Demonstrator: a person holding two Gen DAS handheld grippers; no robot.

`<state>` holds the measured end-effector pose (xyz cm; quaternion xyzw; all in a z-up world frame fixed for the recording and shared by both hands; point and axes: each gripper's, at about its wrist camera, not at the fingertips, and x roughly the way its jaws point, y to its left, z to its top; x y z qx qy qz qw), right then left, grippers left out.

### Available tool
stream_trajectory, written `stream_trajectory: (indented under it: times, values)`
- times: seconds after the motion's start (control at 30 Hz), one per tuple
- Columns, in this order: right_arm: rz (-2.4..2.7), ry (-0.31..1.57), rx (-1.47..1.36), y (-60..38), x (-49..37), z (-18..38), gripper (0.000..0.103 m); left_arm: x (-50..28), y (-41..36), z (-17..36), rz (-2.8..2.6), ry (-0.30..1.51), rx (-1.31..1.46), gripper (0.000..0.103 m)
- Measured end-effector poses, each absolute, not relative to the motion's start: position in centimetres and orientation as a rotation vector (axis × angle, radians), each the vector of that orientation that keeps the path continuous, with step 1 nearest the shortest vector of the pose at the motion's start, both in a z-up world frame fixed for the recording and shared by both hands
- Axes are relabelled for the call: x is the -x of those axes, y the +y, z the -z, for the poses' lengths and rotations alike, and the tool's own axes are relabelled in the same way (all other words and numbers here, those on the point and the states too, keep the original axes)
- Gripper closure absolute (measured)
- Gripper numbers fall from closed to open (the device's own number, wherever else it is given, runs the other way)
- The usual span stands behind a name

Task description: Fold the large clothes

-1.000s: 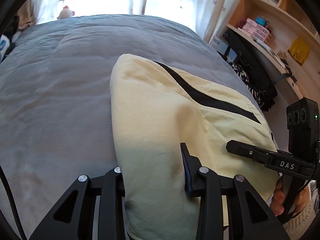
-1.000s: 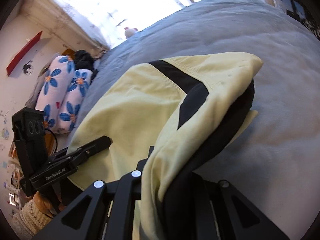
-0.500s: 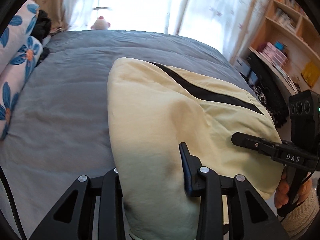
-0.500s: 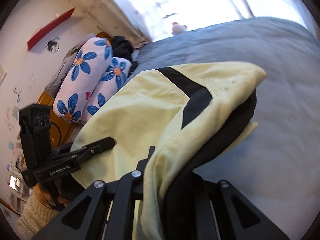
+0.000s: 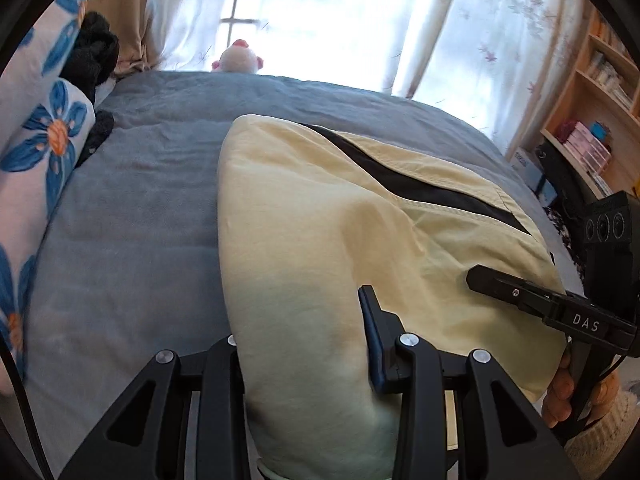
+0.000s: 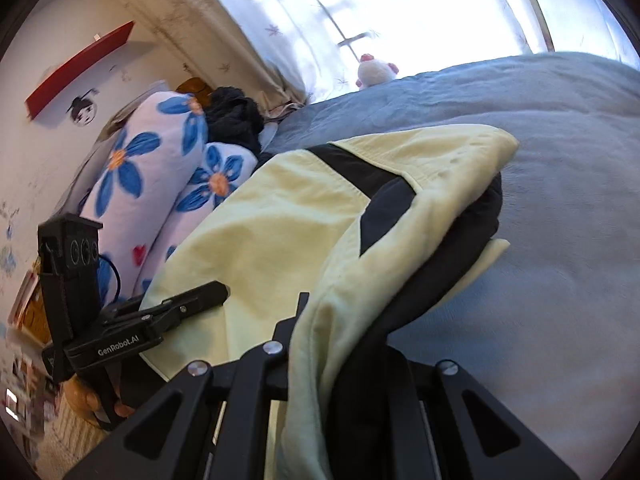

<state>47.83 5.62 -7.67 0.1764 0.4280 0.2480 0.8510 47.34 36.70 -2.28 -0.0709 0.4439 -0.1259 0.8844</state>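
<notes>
A folded pale yellow garment (image 5: 320, 208) with a black stripe hangs just above the grey-blue bed (image 5: 140, 208), carried between both grippers. My left gripper (image 5: 304, 320) is shut on a thick bunch of its near edge; cloth hides the left finger. At the right of this view, the right gripper (image 5: 476, 276) bites the same edge. In the right wrist view the garment (image 6: 280, 216) drapes over my right gripper (image 6: 344, 320), which is shut on yellow and black layers, fingertips mostly covered. The left gripper (image 6: 212, 294) shows at the left, clamped on the cloth.
Floral pillows (image 5: 36, 152) (image 6: 144, 184) and a dark bundle (image 6: 236, 120) lie at the bed's left end. A plush toy (image 5: 240, 58) sits by the curtained window. Wooden shelves (image 5: 592, 132) stand to the right. A hand (image 5: 560, 392) holds the right gripper.
Both grippers carried the garment sideways over the bed toward the pillow end. The floral pillows came into view on the left, and the shelves slid to the right edge. Both grips are unchanged.
</notes>
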Motion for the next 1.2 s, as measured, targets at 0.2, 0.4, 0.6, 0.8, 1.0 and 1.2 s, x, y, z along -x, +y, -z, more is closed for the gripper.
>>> stream_trajectory:
  times: [0.2,0.4,0.6,0.8,1.0,1.2]
  values:
    - [-0.490,0.927,-0.395,6.3,-52.1,15.2,0.094,-53.0,38.1,9.9,0.256,0.971,0.189,0.068]
    - [-0.486,0.958,-0.434,4.8,-52.4,21.1,0.093,-54.2,39.6,17.1,0.197,1.001,0.271,0.038]
    - [-0.501,0.925,-0.372,4.6,-51.0,19.8,0.094,-54.0,38.6,16.7,0.194,0.972,0.224,0.041]
    - [-0.407,0.946,-0.345,4.5,-50.6,20.6,0.090,-55.4,38.0,17.9,0.114,0.993,0.176,0.023]
    - [-0.352,0.999,-0.262,3.7,-50.0,18.9,0.076,-54.7,38.7,17.4,-0.020,0.995,0.202,0.010]
    - [-0.286,0.925,-0.154,2.5,-46.4,15.3,0.076,-50.2,38.7,13.5,-0.062,0.933,0.168,0.019]
